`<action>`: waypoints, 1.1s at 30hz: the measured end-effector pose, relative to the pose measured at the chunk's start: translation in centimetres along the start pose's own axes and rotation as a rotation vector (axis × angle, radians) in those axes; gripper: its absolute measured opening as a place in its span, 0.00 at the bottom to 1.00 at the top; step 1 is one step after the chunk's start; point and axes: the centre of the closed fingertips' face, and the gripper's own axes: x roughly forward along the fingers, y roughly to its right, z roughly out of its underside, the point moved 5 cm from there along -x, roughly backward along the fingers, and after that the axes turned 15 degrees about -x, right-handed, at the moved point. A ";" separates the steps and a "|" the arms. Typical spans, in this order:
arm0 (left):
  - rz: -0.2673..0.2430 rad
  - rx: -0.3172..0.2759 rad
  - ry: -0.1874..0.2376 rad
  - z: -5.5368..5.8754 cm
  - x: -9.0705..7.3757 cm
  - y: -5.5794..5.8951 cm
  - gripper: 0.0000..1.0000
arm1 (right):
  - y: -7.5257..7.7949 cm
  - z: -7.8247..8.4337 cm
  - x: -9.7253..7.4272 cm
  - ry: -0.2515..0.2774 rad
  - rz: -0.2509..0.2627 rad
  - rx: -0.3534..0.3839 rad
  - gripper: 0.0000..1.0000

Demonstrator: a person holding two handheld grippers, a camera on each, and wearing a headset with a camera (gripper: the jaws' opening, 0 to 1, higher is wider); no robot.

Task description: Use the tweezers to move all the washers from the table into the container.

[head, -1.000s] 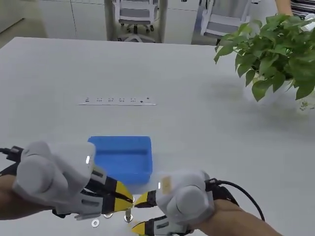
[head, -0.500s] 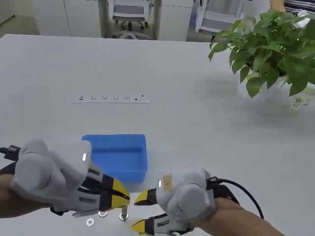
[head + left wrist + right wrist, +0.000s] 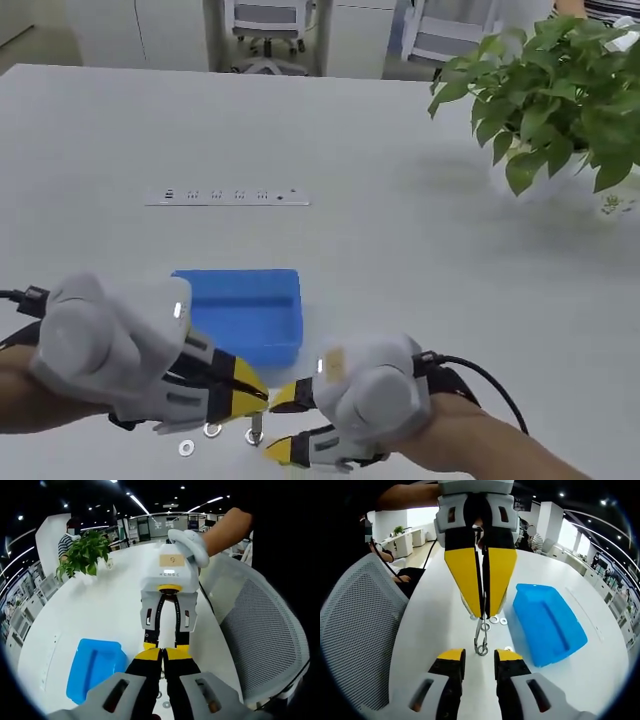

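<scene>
The left gripper [image 3: 163,655] has its two yellow jaws pressed almost together, and in the right gripper view they clamp the upper part of the thin metal tweezers [image 3: 481,625], which hang from them toward the white table [image 3: 420,250]. At the lower tips of the tweezers there is one small washer [image 3: 481,651]; I cannot tell if it is lifted or lies on the table. The right gripper [image 3: 479,659] faces the left one from just beside it, with its jaws apart by a clear gap and nothing between them; the tips of the tweezers are just in front of this gap. Two more washers [image 3: 187,447] lie on the table under the left gripper, near the tweezers. The blue container [image 3: 237,273] stands on the table just behind both grippers, apart from the washers. Further back lie a white power strip [image 3: 228,197] and a green plant [image 3: 560,90] at the far right.
</scene>
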 end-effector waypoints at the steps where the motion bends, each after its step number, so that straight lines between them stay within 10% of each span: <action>1: 0.000 -0.001 0.000 0.0 0.0 0.0 0.05 | 0.0 -0.1 0.1 0.001 -0.002 -0.002 0.24; 33: -0.011 -0.040 -0.007 0.3 0.1 -0.1 0.06 | 0.4 -0.9 1.0 0.044 -0.027 0.026 0.09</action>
